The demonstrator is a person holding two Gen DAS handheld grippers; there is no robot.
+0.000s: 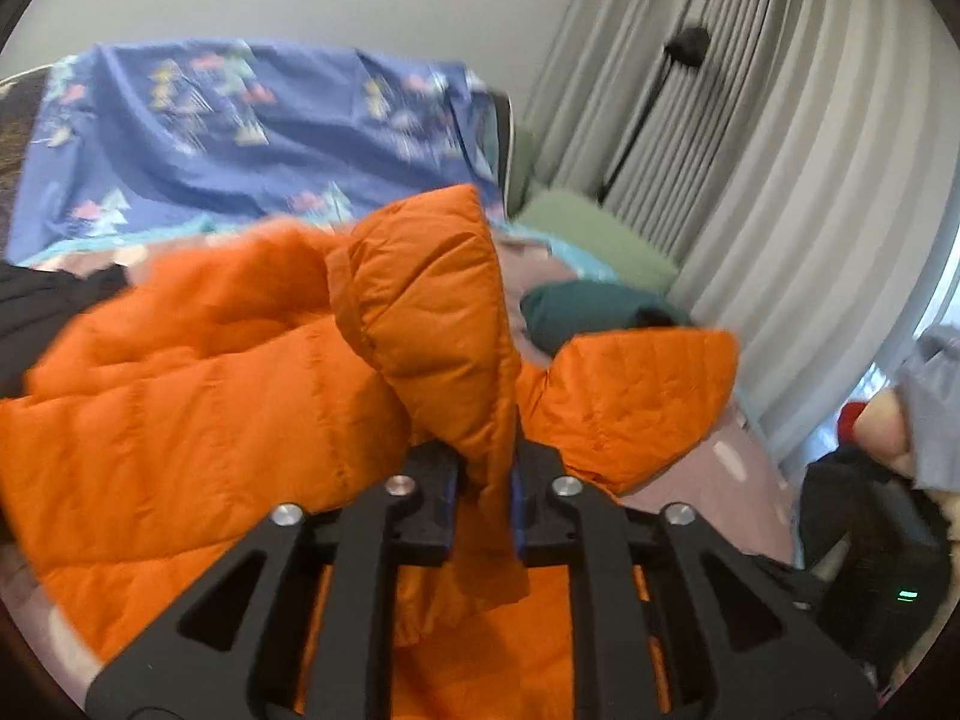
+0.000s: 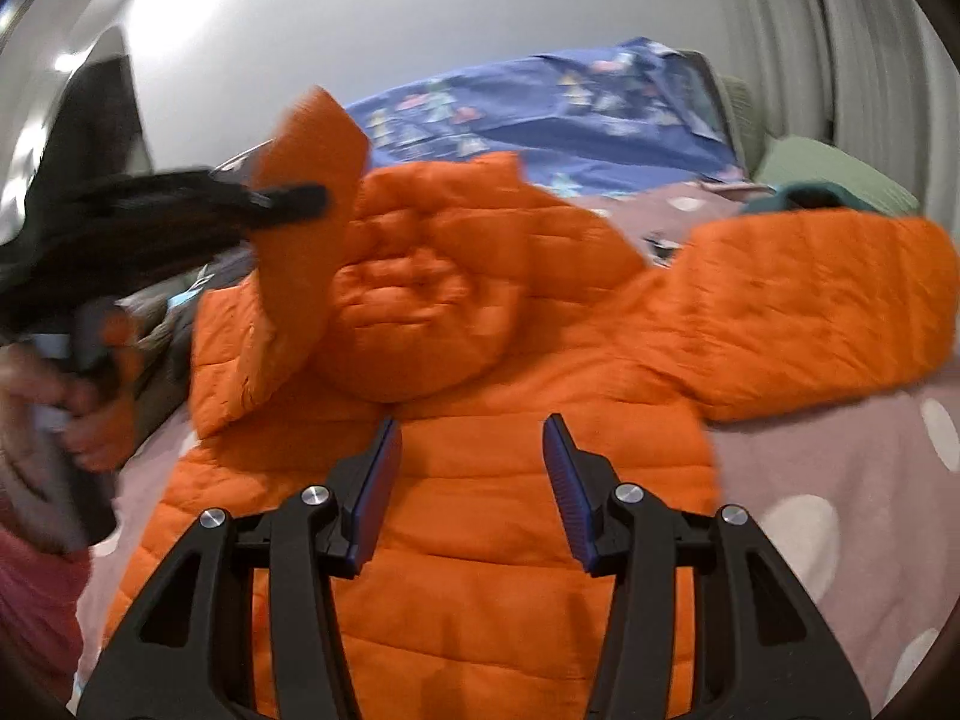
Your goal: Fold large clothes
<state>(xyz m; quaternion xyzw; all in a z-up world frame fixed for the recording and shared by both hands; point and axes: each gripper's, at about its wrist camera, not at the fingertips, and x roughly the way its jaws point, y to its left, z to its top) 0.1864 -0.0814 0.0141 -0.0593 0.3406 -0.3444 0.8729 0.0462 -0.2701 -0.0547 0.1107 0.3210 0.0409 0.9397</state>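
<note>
- The orange puffer jacket lay spread on the dotted mauve bedsheet.
- The left gripper pinched a lifted jacket sleeve, jaws narrow.
- The right gripper hovered above the jacket's body, jaws wide, holding nothing.

No readable text, labels, brands or numbers anywhere.

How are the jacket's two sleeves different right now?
The left sleeve is lifted up off the bed, while the right sleeve lies flat, stretched out sideways. The left hand-held gripper is pinching the left sleeve; nothing holds the right sleeve, since the right hand-held gripper hangs open above the jacket's body. The left sleeve looks bent and crumpled; the right one looks fairly straight. Both are puffy, quilted and bright orange.
</note>
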